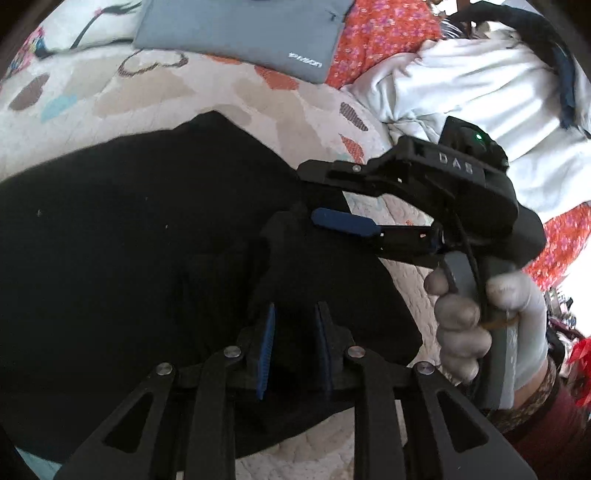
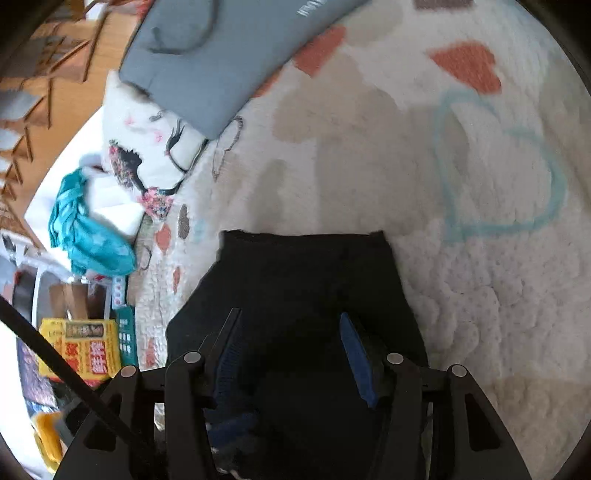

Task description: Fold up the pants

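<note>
A quilted bedspread (image 1: pixel 110 99) printed with hearts covers the bed, with a grey sleeve case (image 1: pixel 240 29) lying at its far edge and a white garment (image 1: pixel 461 81) heaped to the right.

From the left wrist, the black pants (image 1: pixel 129 240) spread across the quilt, their bulk running away to the left. The left gripper (image 1: pixel 293 347) has its blue pads slightly parted with dark cloth rising between them; whether they actually pinch it I cannot tell. Just ahead and to the right, the right gripper (image 1: pixel 332 195) comes in from the side, jaws parted over the same bunched edge, held by a gloved hand (image 1: pixel 480 321).

From the right wrist, the pants (image 2: pixel 306 280) run straight ahead along the fingers, ending in a straight hem on the quilt (image 2: pixel 480 258). The right gripper (image 2: pixel 291 350) stands wide open, cloth lying between its pads. Both grippers sit at the same near end, so the fold likely carries it forward toward that hem.
</note>
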Action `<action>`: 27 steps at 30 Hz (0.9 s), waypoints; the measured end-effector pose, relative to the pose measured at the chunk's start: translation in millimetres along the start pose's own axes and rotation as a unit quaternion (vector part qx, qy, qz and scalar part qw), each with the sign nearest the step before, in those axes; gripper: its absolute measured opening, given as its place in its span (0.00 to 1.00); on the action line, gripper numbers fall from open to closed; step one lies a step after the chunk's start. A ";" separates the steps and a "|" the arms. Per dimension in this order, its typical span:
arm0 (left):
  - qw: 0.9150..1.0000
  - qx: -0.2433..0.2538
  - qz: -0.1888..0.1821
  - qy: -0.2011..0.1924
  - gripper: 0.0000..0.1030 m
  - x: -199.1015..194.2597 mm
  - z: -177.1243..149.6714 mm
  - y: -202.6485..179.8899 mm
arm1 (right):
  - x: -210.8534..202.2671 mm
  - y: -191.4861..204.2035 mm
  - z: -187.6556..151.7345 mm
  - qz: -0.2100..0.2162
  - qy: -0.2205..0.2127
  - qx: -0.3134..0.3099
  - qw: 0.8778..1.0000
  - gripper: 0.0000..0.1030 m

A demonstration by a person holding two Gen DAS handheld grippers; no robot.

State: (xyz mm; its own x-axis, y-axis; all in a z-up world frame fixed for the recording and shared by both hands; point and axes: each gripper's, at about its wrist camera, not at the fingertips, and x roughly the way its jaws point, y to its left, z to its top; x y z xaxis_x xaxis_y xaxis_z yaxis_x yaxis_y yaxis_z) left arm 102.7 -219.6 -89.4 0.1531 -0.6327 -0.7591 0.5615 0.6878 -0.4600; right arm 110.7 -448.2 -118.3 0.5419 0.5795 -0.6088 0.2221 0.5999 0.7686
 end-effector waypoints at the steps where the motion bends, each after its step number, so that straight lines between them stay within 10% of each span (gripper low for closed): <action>1: 1.000 0.005 0.000 0.001 0.20 -0.3 0.6 -0.8 | -0.8 0.8 1.1 0.001 0.001 -0.002 1.000 0.56; 14: 0.996 -0.061 -0.044 -0.042 0.31 -45.6 3.9 35.4 | -54.0 17.0 -17.9 0.015 -0.063 -0.039 0.997 0.60; 20: 0.991 -0.112 -0.047 -0.054 0.31 -48.6 9.4 52.8 | -57.5 21.3 -62.4 0.094 -0.002 -0.043 0.995 0.61; 27: 0.991 -0.121 -0.032 -0.048 0.32 -39.8 10.7 55.4 | -9.0 1.4 -94.5 0.062 0.085 -0.031 0.994 0.59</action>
State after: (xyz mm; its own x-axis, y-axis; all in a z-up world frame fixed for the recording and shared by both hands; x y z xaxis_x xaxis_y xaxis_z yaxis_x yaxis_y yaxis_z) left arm 136.4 -160.2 -79.7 0.2065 -0.7012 -0.6824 0.3626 0.7026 -0.6123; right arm 29.5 -400.5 -130.2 0.4152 0.7326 -0.5393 0.1093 0.5484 0.8291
